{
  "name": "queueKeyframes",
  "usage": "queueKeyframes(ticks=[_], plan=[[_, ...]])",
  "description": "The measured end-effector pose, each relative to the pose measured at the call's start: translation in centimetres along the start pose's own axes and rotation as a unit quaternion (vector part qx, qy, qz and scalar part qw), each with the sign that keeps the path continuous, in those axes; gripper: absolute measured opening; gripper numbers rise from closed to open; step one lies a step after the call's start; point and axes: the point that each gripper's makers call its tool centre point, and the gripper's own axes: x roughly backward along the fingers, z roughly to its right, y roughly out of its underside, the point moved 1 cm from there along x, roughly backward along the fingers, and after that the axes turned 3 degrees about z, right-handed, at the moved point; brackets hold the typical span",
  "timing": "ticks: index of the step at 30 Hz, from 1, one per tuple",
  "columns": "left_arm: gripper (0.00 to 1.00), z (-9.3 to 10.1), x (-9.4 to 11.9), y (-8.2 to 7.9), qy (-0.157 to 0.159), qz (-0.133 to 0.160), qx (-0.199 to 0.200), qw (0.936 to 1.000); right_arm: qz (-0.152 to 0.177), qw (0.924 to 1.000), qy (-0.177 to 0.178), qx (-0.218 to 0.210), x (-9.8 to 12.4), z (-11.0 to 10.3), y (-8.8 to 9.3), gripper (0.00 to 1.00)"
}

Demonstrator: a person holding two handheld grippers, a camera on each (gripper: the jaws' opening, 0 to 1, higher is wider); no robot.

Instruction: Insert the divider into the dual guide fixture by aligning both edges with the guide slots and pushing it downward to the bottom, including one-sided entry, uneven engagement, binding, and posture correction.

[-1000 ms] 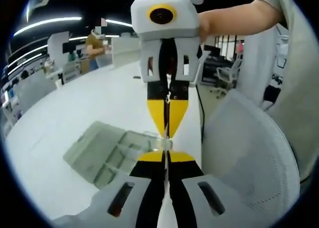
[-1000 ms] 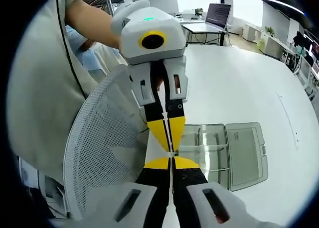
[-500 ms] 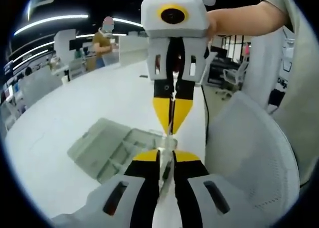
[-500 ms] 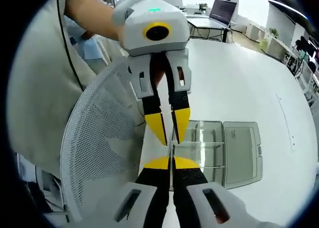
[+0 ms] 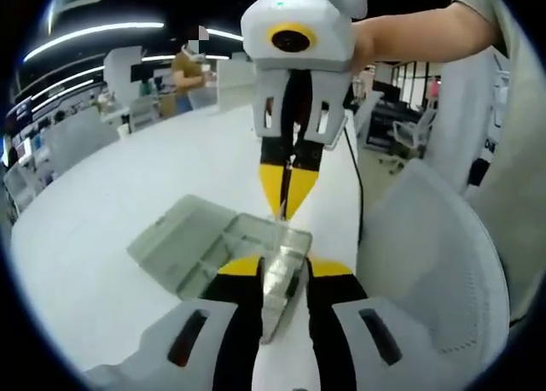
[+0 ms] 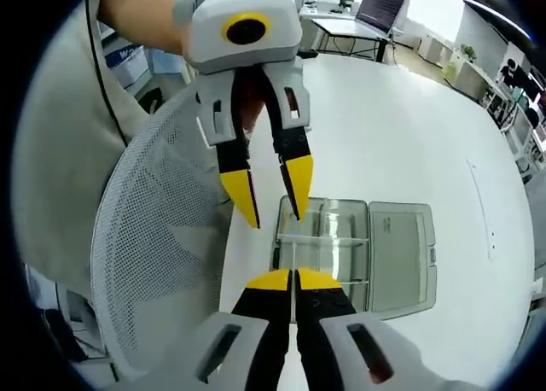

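Observation:
A thin clear divider [image 5: 276, 280] hangs above the table's near edge, and in the right gripper view it is a fine upright edge [image 6: 286, 250]. My right gripper [image 6: 291, 276] is shut on it, and in the left gripper view it comes down from the top [image 5: 286, 208]. My left gripper [image 5: 286, 268] stands open, its yellow tips apart on either side of the divider. In the right gripper view it [image 6: 273, 213] hangs spread just above the plate. Below lies the clear guide fixture box [image 5: 247, 242] [image 6: 328, 237] with its lid folded open.
The white table [image 5: 128, 177] [image 6: 401, 143] reaches far back. A white mesh chair back [image 5: 435, 254] [image 6: 162, 237] stands against the table's near edge beside the grippers. A person [image 5: 188, 71] stands far off, and a laptop [image 6: 375, 15] sits on a distant desk.
My left gripper's jaws have spread and let go of the divider. The right gripper stays shut on it. The fixture box now sits closer beneath both grippers.

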Motion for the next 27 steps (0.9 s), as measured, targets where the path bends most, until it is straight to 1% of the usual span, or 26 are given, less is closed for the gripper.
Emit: queueKeyframes(ticks=[3,8,18,27], plan=[[0.22,-0.1,0.3,0.0,-0.006,0.001,0.006,1.0000,-0.004,1.0000,0.005,-0.002,-0.1,0.4,0.0,0.00],[0.31,-0.4,0.6,0.0,-0.016,0.002,0.018,0.9997,-0.014,0.9998,0.010,-0.005,-0.3,0.8,0.2,0.00],[0.40,-0.7,1.0,0.1,-0.026,0.004,0.028,0.9993,-0.028,0.9995,0.015,-0.008,-0.6,1.5,0.5,0.00],[0.46,-1.2,1.3,0.2,-0.037,0.007,0.037,0.9986,-0.038,0.9990,0.018,-0.016,-1.0,2.3,0.4,0.00]])
